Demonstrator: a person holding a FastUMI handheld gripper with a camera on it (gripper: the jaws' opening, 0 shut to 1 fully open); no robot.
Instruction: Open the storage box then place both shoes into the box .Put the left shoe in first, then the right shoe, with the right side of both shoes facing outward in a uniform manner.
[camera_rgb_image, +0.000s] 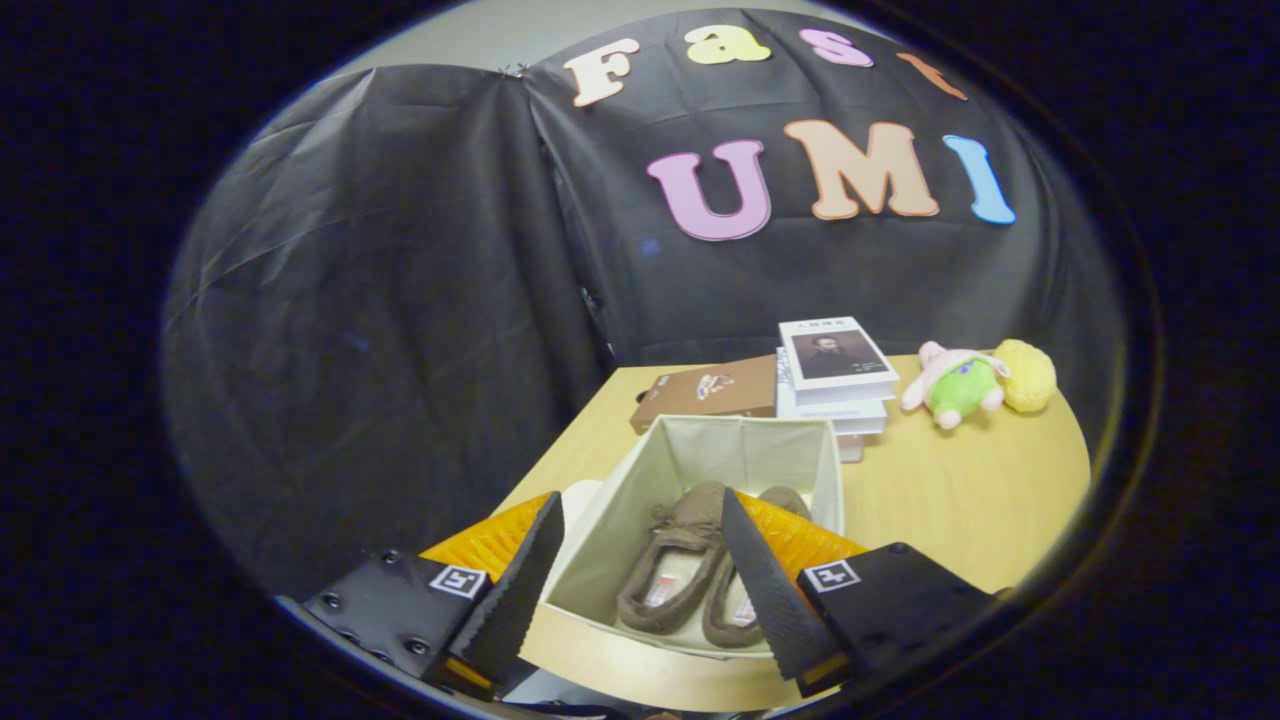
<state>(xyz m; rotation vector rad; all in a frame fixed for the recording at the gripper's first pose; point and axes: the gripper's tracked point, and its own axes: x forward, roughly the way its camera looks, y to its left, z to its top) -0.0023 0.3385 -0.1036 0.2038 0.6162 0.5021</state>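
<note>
While the gripper (640, 590) hangs above the near edge of the table (960, 500), its two fingers are spread wide apart and hold nothing. The left finger (510, 590) is over the near left wall of the box, and the right finger (765, 590) crosses in front of the right shoe. Neither finger touches the shoes, as far as I can see.

Between the fingers and just ahead of them stands the box (700, 450), open at the top, with pale cloth walls. Both shoes lie inside it, side by side on the bottom. The left shoe (670, 560) is brown, with a small bow on its top, and its pale lining is visible at the near end. The right shoe (740, 600) lies close beside it, on its right, and it is partly hidden behind the right finger. Their toes point to the far wall of the box.

Beyond the box, on the far left, a flat brown package (700, 392) lies on the table. Just to the right of it is a stack of books (835, 375), and the top book has a portrait on the cover. Further right, well apart from the box, a plush toy (965, 385) in pink, green and yellow lies on the table.
</note>
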